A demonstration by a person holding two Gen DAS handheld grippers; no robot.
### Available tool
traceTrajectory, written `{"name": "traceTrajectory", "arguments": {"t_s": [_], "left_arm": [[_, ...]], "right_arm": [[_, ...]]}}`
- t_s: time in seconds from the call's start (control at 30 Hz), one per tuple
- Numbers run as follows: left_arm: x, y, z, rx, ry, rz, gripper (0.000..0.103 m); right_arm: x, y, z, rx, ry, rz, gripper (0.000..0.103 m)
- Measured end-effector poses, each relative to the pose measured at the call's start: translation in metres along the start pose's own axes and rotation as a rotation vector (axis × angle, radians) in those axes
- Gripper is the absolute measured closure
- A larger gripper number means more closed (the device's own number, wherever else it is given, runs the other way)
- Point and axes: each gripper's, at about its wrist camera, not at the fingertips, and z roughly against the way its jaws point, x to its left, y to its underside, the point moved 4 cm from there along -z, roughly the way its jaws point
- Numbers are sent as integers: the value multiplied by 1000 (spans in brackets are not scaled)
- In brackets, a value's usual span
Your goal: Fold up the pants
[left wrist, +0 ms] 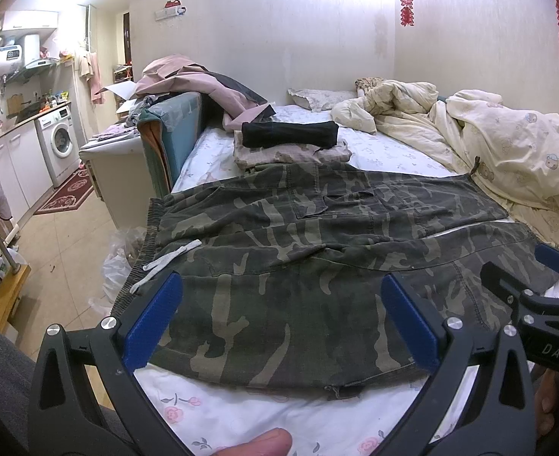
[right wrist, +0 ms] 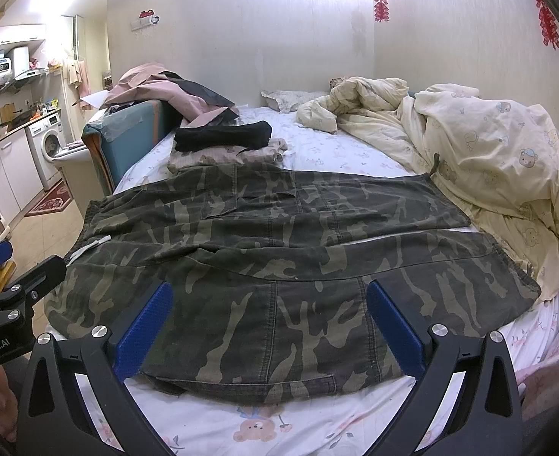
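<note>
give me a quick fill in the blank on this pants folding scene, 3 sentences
1. The pants spread on the bed have a ____ pattern.
2. Both the left gripper and the right gripper have their jaws ____.
3. The black garment lies on top of a folded ____ garment.

Missing words: camouflage; open; beige

Far edge of the camouflage pants [left wrist: 317,235] under the quilt [left wrist: 507,144], waistband off-bed.

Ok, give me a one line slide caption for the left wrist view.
Open left gripper poised over camouflage pants spread flat on the bed, right gripper alongside.
</note>
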Motion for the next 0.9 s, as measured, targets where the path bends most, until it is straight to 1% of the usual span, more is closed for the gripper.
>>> {"name": "traceTrajectory", "arguments": {"t_s": [0.43, 0.6, 0.63, 0.7, 0.8, 0.87, 0.9], "left_arm": [[10, 6, -3, 2, -13, 5, 0], [21, 7, -7, 12, -46, -10, 0], [27, 6, -9, 16, -63, -7, 0], [50, 7, -17, 42, -120, 18, 0], [90, 14, -33, 128, -221, 93, 0], [133, 27, -52, 243, -356, 171, 0], [151, 33, -59, 292, -394, 216, 0]], "right_arm": [[0, 0, 1, 0, -3, -4, 0], [0, 1, 0, 5, -7, -12, 0], [-1, 1, 0, 12, -13, -25, 0], [-1, 2, 1, 19, -25, -46, 0], [-6, -4, 8, 19, -35, -68, 0], [-9, -6, 7, 25, -59, -99, 0], [-11, -6, 7, 31, -76, -122, 0]]}}
